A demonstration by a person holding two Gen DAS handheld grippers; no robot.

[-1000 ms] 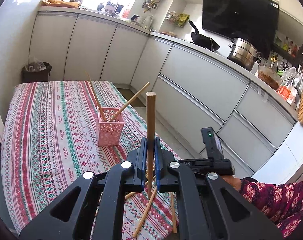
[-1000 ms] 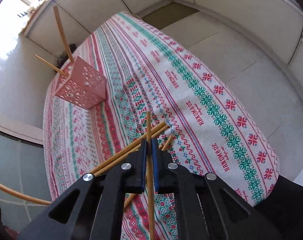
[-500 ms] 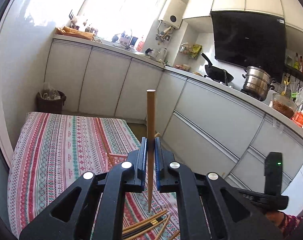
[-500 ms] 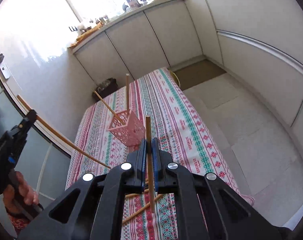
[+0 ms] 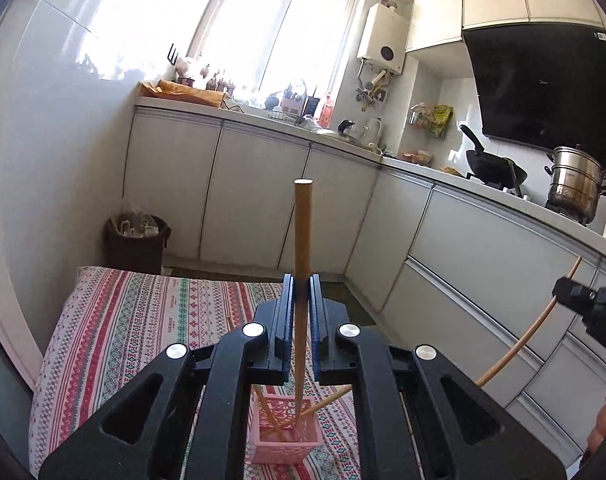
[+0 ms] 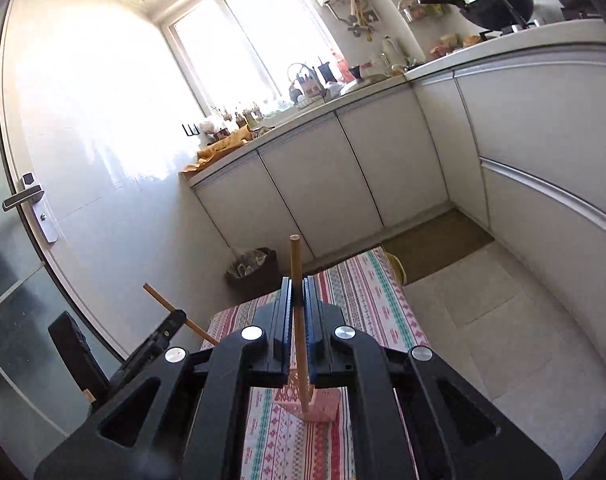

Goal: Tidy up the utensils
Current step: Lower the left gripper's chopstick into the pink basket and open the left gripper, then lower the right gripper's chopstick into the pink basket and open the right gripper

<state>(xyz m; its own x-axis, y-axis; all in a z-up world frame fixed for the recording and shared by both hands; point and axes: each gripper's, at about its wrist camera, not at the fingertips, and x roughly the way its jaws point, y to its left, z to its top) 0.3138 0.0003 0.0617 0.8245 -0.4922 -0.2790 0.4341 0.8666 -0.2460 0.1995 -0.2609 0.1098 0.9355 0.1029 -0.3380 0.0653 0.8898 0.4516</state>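
My left gripper (image 5: 302,300) is shut on a wooden chopstick (image 5: 302,240) held upright; its lower tip reaches down into the pink perforated holder (image 5: 285,436) on the patterned tablecloth (image 5: 135,320). Two more chopsticks lean in that holder. My right gripper (image 6: 298,300) is shut on another chopstick (image 6: 296,272), its tip hanging just above the pink holder (image 6: 323,404). The right gripper with its chopstick also shows in the left wrist view (image 5: 591,312); the left gripper shows in the right wrist view (image 6: 159,340).
White kitchen cabinets (image 5: 255,200) run along the back and right. A dark bin (image 5: 137,240) stands behind the table. A wok (image 5: 495,164) and a steel pot (image 5: 575,184) sit on the counter. A glass door (image 6: 19,280) is at the left.
Both grippers rose from the pile of chopsticks on the cloth, each carrying one chopstick, and moved over the pink holder. The left chopstick's tip now sits inside it.
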